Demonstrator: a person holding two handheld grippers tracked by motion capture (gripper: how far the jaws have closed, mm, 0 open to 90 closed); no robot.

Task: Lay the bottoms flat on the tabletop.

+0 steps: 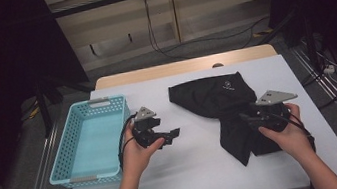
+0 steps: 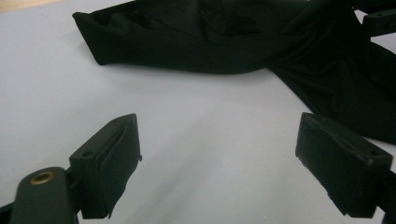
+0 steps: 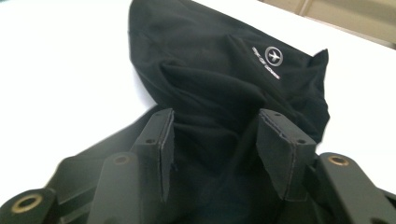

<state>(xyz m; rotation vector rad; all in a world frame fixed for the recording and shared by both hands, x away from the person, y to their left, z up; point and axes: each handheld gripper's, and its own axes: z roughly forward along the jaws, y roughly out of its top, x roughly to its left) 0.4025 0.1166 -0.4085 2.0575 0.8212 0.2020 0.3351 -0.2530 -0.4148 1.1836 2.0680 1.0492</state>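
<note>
Right gripper (image 1: 249, 115): we held it over the black garment (image 1: 217, 98), jaws parted, cloth lying between the pads without being pinched. Left gripper (image 1: 175, 133): we kept it left of the garment, well apart from it, jaws wide, nothing between them. Garment: crumpled on the white table (image 1: 193, 171), logo up. Blue basket (image 1: 77, 165): far left of the garment, beyond the left gripper.

On the desk (image 1: 198, 171) before me, the basket (image 1: 71, 152) stands at the left edge, my left gripper (image 1: 175, 135) sits just beside it to its right, and the garment (image 1: 218, 99) lies right of centre with my right gripper (image 1: 246, 117) over its near part.
</note>
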